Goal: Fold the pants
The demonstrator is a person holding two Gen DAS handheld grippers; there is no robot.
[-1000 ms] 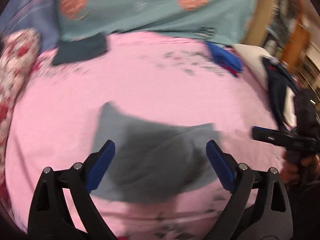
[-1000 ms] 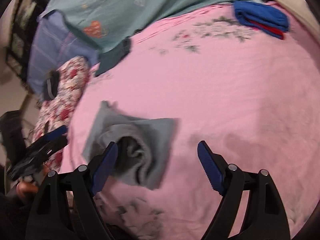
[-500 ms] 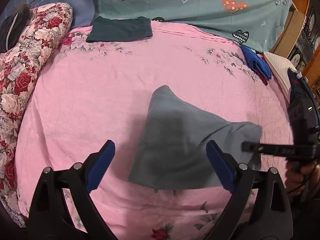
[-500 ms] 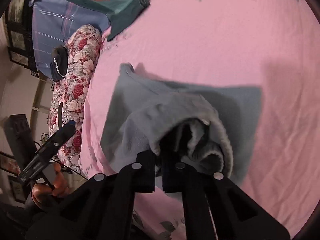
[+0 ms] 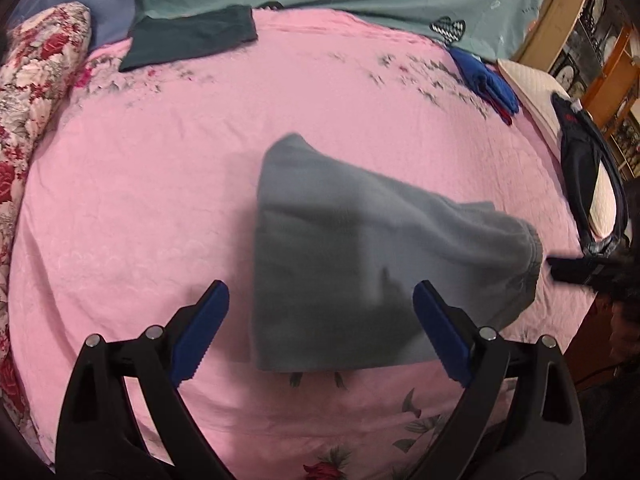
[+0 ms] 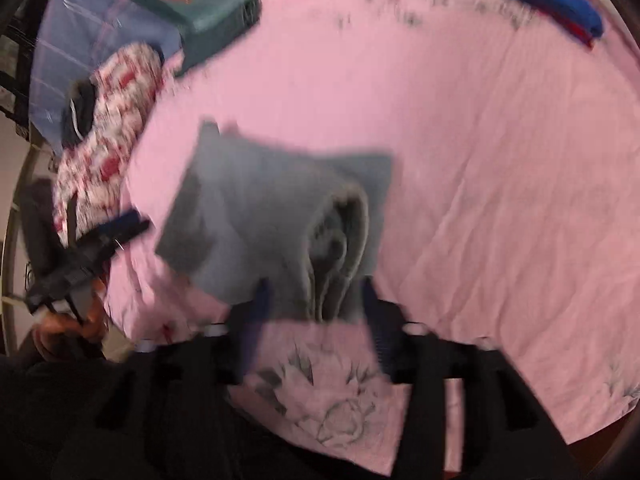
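Two grippers, both empty rn as far as I can see. Your left gripper [image 5: 320, 332] has its jaws spread wide, hanging over the near edge of the bed [image 5: 132, 184] w/ the blue pads either side of the grey pants [image 5: 360, 264] but not touching them. Your right gripper [image 6: 316, 312] is partly parted too, pads straddling the open waistband end of the pants [image 6: 280, 216]. That view is badly smeared tho, so I can't tell if a pad is brushing cloth; nothing looks pinched.

Pants sit toward the near edge of the bed, roughly mid-width, already folded into a compact packet. The thick elastic end points at the right-hand edge in the left view, which imo is why your right gripper comes in from that side: easiest bit to pinch for another fold. Left one parked wide looks like it's just lined up on the near hem, ready to help.

Stuff you can't really make out:
- motion blur kills most detail in the right wrist view, incl. the layers inside the waistband
- how many layers the packet has, no idea, only the top face shows
- the right gripper in the left view is just a dark tip at the frame's right side, rest cut off
- other clothes along the far edge (dark teal folded piece [image 5: 188, 40], blue bundle [image 5: 486, 82]) are small + distorted by the fisheye
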